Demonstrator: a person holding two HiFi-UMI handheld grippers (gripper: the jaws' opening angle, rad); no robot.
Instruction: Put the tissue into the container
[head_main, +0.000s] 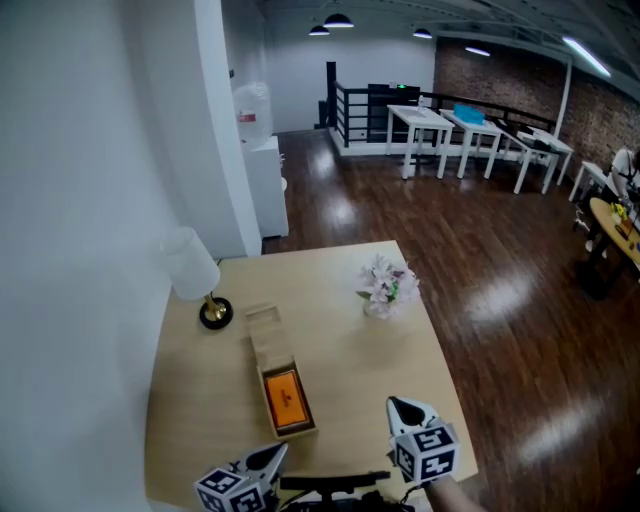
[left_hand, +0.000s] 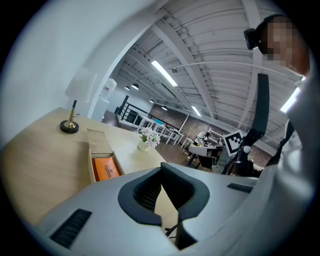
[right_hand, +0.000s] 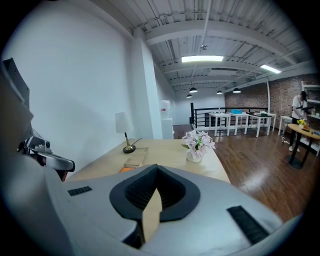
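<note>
Head view: light wood table (head_main: 345, 350), left edge against a white wall. Open wooden box (head_main: 268, 338) sits left of centre, long side running from the near edge toward the far edge, with the lid laid flat on the far side. Orange tissue pack (head_main: 285, 398) lies inside the box, at its near end. Lamp (head_main: 192, 268) by the far left corner. Vase of flowers (head_main: 388, 283) toward the far right corner, close to the right edge. Left gripper (head_main: 268, 458) at the near edge, just beside the box's near end. Right gripper (head_main: 402, 410) near the near right corner, apart from the box. Both grippers are off the tissue pack.

Left gripper view: left gripper (left_hand: 161, 166) has its fingers together at the tips, nothing between, only table (left_hand: 40, 150) showing through the slit behind them. Box (left_hand: 100, 141) is ahead and left, with the tissue pack (left_hand: 106, 168) in it. Lamp (left_hand: 74, 107) beyond, flowers (left_hand: 149, 136) further right. The right gripper's marker cube (left_hand: 233, 142) is at right, a person above it.

Right gripper view: right gripper (right_hand: 156, 186) has its fingers together at the tips, empty. Box (right_hand: 136, 159) is ahead and left, with an orange sliver of the tissue pack (right_hand: 126, 169) just over the gripper body. Lamp (right_hand: 122, 127) behind the box, flowers (right_hand: 197, 141) by the right edge. A person (right_hand: 300, 107) stands far off at right.
</note>
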